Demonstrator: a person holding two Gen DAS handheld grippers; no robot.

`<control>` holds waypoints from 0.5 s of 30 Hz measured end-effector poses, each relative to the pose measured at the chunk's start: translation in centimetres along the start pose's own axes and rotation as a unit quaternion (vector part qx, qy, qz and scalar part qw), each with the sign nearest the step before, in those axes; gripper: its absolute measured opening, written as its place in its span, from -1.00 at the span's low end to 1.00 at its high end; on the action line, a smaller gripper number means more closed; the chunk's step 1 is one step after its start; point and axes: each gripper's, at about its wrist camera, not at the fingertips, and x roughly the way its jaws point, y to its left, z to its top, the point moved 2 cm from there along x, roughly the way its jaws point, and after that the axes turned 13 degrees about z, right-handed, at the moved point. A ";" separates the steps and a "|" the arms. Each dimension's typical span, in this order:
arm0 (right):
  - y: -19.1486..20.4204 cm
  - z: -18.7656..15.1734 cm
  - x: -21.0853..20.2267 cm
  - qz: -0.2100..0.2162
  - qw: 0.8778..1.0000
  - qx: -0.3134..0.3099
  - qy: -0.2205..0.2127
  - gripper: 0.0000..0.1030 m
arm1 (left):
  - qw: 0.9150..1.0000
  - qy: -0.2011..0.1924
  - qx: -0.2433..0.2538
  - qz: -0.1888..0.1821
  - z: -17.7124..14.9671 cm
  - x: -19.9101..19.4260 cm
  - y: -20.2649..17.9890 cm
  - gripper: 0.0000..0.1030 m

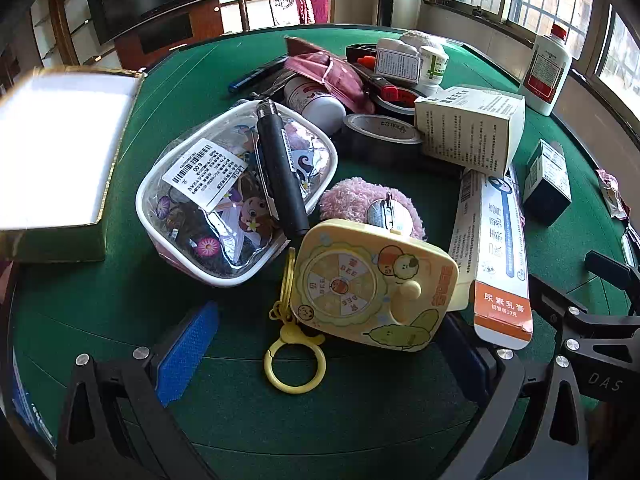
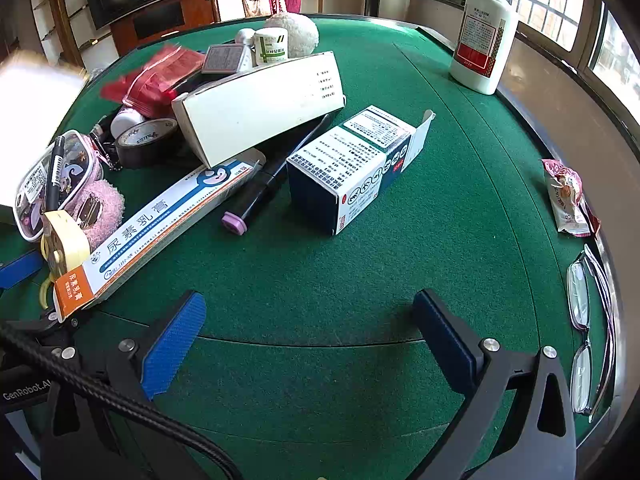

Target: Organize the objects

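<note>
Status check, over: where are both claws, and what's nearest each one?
Left claw open, straddling yellow toy keychain. Right claw open, empty, over bare green table. Long ointment box crowds the keychain's right side.

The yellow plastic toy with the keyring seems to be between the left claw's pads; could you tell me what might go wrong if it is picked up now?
1. The yellow plastic toy with the keyring leans against the pink fluffy pompom and the long white-and-orange ointment carton; lifting it may drag or tip them.
2. Its dangling yellow ring could snag on the open left claw.
3. The black pen lying loose on the clear pouch could roll off if nudged.
</note>
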 end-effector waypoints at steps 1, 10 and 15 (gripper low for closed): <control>0.0 0.0 0.0 0.000 1.000 0.000 0.000 1.00 | 1.000 0.000 0.000 0.000 0.0 0.0 0.0 0.98; 0.0 -0.1 -0.1 0.001 1.000 -0.003 0.001 1.00 | 1.000 0.000 0.000 0.000 0.0 0.0 0.0 0.98; 0.0 0.0 -0.1 0.002 1.000 -0.003 0.001 1.00 | 1.000 0.000 0.001 0.000 0.0 0.0 0.0 0.98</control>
